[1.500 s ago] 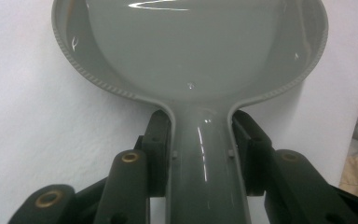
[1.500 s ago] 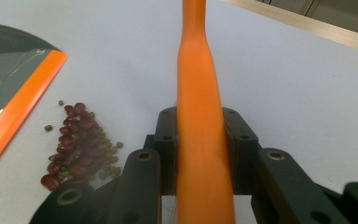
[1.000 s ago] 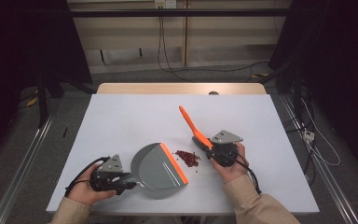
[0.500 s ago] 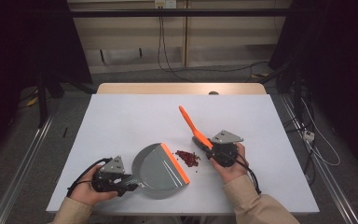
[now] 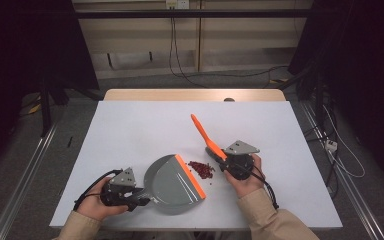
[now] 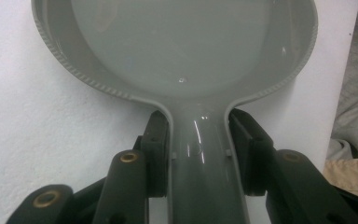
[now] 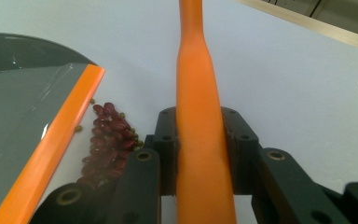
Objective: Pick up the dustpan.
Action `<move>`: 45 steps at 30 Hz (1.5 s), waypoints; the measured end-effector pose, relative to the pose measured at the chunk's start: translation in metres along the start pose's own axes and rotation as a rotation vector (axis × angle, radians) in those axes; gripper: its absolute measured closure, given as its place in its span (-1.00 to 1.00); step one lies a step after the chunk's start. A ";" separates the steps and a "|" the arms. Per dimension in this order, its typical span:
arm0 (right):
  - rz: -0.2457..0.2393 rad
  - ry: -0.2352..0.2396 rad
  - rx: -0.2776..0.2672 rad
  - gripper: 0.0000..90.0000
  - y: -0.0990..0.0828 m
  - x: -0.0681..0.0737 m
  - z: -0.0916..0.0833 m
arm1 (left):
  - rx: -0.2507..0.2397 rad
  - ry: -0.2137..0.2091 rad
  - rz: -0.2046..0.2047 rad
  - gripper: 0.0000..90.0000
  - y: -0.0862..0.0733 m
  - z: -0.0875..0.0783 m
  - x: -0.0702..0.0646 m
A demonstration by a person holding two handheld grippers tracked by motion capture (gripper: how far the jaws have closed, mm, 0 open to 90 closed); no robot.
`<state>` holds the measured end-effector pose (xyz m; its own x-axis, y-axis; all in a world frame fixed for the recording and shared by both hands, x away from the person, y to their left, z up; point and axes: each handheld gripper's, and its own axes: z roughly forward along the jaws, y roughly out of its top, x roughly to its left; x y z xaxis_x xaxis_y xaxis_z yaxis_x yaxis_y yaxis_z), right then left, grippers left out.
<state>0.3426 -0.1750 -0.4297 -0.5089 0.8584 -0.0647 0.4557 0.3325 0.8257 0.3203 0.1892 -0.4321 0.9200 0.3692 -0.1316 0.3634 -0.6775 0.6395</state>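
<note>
A grey dustpan [image 5: 171, 180] with an orange front lip [image 5: 190, 176] lies on the white table near its front edge. My left gripper [image 5: 139, 198] is shut on the dustpan's handle [image 6: 200, 154], its pads pressing both sides. A small pile of dark red beans [image 5: 201, 169] lies just right of the lip, also seen as beans [image 7: 107, 140] beside the lip [image 7: 51, 144]. My right gripper [image 5: 223, 159] is shut on an orange brush handle [image 7: 198, 121], which slants up and away to the far left [image 5: 200, 129]. The brush's head is hidden.
The white table [image 5: 130, 125] spreads bare beyond the dustpan, with a wooden strip [image 5: 190, 95] along its far edge. Its front edge [image 5: 195, 226] runs close under my hands. Cables [image 5: 180, 70] trail on the floor behind, and metal rails [image 5: 20, 185] run alongside.
</note>
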 end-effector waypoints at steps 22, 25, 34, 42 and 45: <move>0.056 0.009 -0.016 0.56 -0.001 0.038 0.005 | 0.012 -0.008 -0.004 0.38 0.004 0.002 -0.002; 0.070 0.012 -0.020 0.55 -0.001 0.041 0.005 | 0.012 -0.010 -0.008 0.38 0.005 0.004 -0.004; 0.096 0.027 -0.030 0.55 -0.001 0.052 0.005 | 0.015 -0.007 -0.013 0.38 0.007 0.007 -0.007; 0.146 0.026 -0.051 0.54 -0.003 0.060 0.004 | 0.010 -0.005 -0.024 0.38 0.008 0.009 -0.010; 0.144 0.024 -0.054 0.54 -0.003 0.064 0.005 | 0.010 -0.004 -0.024 0.38 0.008 0.009 -0.010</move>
<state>0.3120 -0.1194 -0.4393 -0.4590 0.8857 0.0696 0.4860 0.1847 0.8542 0.3155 0.1746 -0.4323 0.9118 0.3825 -0.1498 0.3864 -0.6752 0.6283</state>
